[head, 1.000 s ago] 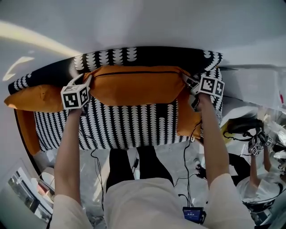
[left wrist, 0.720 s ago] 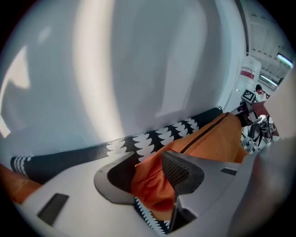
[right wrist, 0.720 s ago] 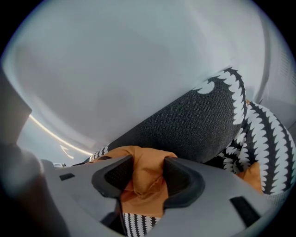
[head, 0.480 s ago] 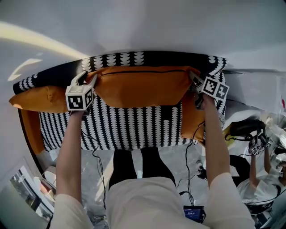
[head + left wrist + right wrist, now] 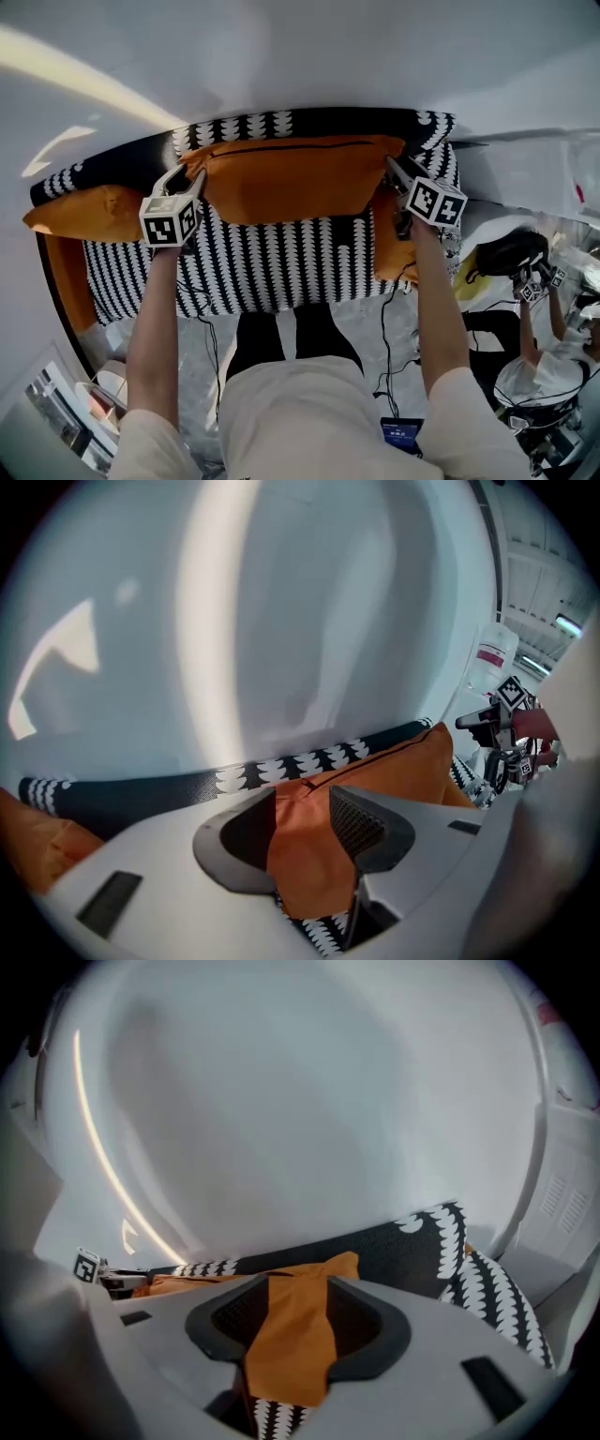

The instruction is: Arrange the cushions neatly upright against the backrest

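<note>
A long orange cushion (image 5: 295,178) stands upright against the black-and-white patterned backrest (image 5: 281,124) of the sofa. My left gripper (image 5: 187,172) is at the cushion's upper left corner. Its jaws stand apart, with that corner (image 5: 309,855) lying loosely between them (image 5: 300,822). At the upper right corner is my right gripper (image 5: 394,169); its jaws (image 5: 295,1312) are closing, and a strip of orange fabric (image 5: 319,1267) lies between them unpinched. A second orange cushion (image 5: 84,211) lies at the sofa's left end. A third (image 5: 386,244) leans at the right end.
The striped seat (image 5: 272,262) spreads below the cushion. Behind the sofa rises a white wall (image 5: 300,47). Cables (image 5: 389,319) trail over the floor by my legs. Another person with grippers (image 5: 539,281) sits at the right.
Both grippers stay at the middle cushion's top corners while their jaws have loosened off the fabric. The cushion has settled a little higher against the backrest.
</note>
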A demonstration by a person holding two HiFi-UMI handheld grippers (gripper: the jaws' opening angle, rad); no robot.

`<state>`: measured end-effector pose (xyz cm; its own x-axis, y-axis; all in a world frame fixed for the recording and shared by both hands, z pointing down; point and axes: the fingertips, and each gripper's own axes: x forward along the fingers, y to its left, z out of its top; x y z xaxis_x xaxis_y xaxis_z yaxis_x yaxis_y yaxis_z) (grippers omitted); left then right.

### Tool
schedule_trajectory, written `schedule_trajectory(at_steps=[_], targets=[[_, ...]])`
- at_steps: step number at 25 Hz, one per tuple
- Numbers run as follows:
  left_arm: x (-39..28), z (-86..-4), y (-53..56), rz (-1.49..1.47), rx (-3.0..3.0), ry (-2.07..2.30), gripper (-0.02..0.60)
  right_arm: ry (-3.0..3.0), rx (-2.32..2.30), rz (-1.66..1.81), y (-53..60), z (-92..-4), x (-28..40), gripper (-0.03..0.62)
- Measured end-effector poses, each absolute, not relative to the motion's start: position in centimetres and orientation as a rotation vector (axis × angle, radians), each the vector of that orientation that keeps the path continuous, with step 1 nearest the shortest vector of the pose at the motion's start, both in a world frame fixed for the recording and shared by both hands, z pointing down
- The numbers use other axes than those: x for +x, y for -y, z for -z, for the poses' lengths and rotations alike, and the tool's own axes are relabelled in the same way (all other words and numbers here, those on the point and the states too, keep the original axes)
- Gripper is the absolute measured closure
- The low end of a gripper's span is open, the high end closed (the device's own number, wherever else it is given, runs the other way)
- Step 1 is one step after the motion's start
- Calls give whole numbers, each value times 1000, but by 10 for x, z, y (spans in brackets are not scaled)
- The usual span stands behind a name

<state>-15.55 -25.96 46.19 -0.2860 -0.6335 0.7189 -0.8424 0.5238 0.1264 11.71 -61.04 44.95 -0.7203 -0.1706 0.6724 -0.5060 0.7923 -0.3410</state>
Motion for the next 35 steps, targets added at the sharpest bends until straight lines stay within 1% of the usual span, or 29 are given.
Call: schedule_trajectory(at_steps=[2,4,5,8,9,11,14,20,24,29,35], targets=[[-144,-455,256,-331,1204,2026,396,2358,446,-703,582,-440,123,446],[-129,-448,251,-299,1213,2017,397,2367,397,-717,547,-431,130,501],[-121,-444,249,-287,1221,2012,399,2370,372,-727,529,-427,132,516],[-102,-433,239,-273,1253,2001,453,2378,298,-742,473,-414,133,556],[-95,-430,237,-272,1269,1992,473,2381,275,-740,454,-409,132,560],[-81,-423,232,-272,1308,1963,489,2390,247,-719,420,-396,131,568],[-63,-414,221,-256,1351,1924,529,2403,210,-627,377,-376,128,571],[-34,-401,197,-256,1448,1852,559,2446,177,-514,323,-333,131,571],[-2,-385,174,-286,1512,1818,563,2423,113,-479,282,-318,164,571],[33,-360,164,-257,1570,1821,563,2430,34,-488,257,-297,203,571],[108,-347,147,-244,1601,1807,563,2447,-28,-492,226,-292,269,571]])
